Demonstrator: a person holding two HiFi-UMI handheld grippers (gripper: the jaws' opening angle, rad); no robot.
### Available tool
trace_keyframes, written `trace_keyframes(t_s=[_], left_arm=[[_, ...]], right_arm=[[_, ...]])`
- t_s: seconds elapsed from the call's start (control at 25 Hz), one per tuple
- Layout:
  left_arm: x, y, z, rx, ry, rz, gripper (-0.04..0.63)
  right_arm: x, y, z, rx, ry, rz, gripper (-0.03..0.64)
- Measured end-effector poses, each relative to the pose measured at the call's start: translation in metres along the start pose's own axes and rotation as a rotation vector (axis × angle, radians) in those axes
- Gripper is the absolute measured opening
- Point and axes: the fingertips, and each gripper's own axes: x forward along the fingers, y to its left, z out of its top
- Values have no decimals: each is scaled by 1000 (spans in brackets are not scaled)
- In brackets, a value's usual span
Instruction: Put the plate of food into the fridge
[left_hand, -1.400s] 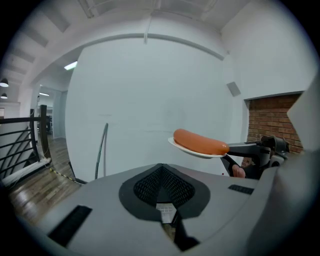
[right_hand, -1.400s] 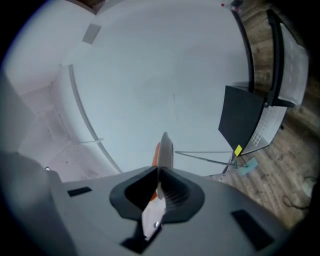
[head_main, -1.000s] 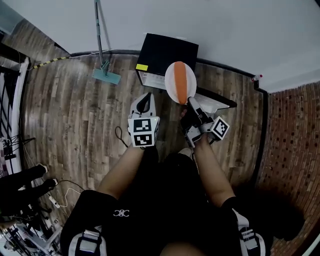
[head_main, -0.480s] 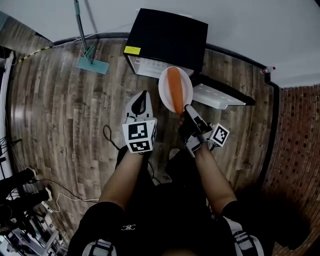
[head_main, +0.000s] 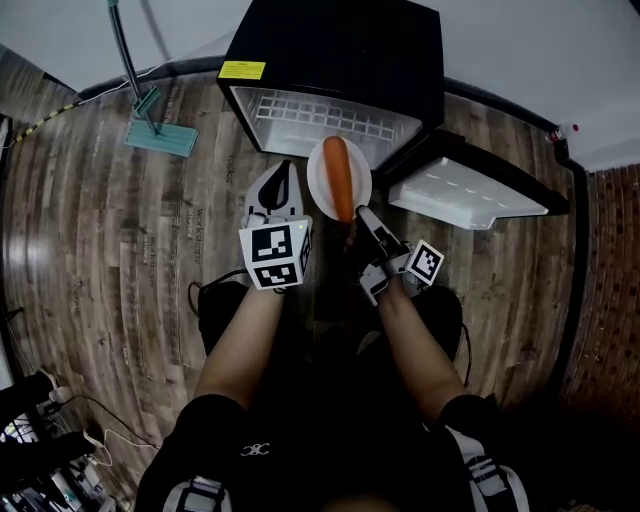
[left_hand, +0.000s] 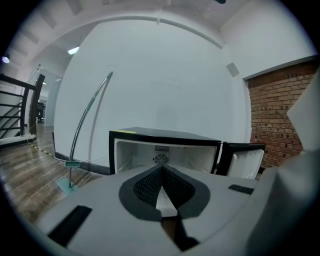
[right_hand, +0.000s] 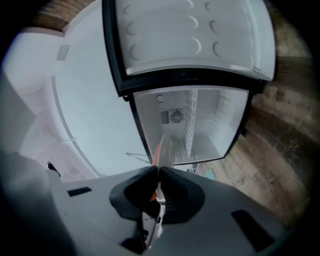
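Right gripper (head_main: 362, 220) pinches the white plate (head_main: 318, 190) by its rim (carrot (head_main: 338, 178) aboard) before the open mini fridge (head_main: 330, 60). Left gripper (head_main: 284, 172) is pressed together, empty.

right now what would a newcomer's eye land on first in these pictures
The white plate with a long orange piece of food, pinched at its rim by the right tongs, hangs just before the black fridge. That fridge's door stands swung open to the right, showing a white inside. Beside the plate, the left tongs are shut on nothing.
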Motion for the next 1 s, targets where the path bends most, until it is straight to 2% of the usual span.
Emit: trace_keyframes(t_s=[0.16,0.36,0.52,0.76,1.0], left_arm=[[20,9,-22,23,-31,-17,-2],[43,13,-46,-12,-15,-44,-2],[59,17,-55,15,-23,-70,-2],[72,32,-68,-18,-9,-91,-2],[74,37,-76,-11,12,-114,-2]], right_arm=[[14,-58,3,18,-36,-23,32],[40,-109,16,8,-62,-66,32],[61,-140,32,-6,-102,-71,32],[87,-184,50,-13,-150,-87,32],[114,-217,80,-18,-218,-98,32]])
